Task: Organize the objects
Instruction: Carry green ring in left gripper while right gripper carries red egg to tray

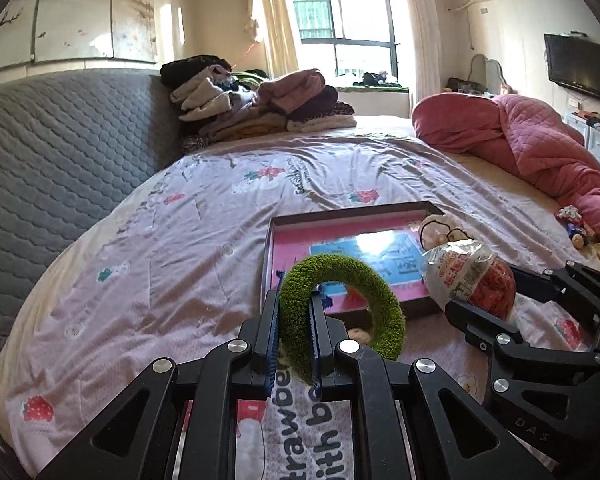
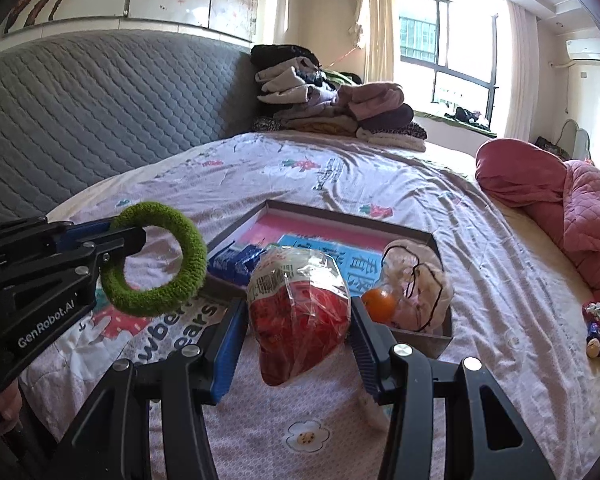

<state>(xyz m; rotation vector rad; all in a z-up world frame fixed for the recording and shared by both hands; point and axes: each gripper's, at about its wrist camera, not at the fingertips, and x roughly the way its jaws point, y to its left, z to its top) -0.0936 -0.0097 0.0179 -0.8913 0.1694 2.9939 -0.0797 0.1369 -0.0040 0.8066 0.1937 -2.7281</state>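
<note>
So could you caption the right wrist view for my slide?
Right gripper holds a bag of red snacks above the bed.

You get strong daylight from blown-out dark-framed window [image 1: 342, 12]; glare on shallow pink-lined tray [image 1: 342, 236]; fisheye bends, darkens corners; focus sharp.

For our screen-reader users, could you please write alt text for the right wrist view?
The right hand-held gripper holds a red snack bag above a floral bedspread. On the left, the left hand-held gripper pinches a green ring; behind lies a tray.
</note>
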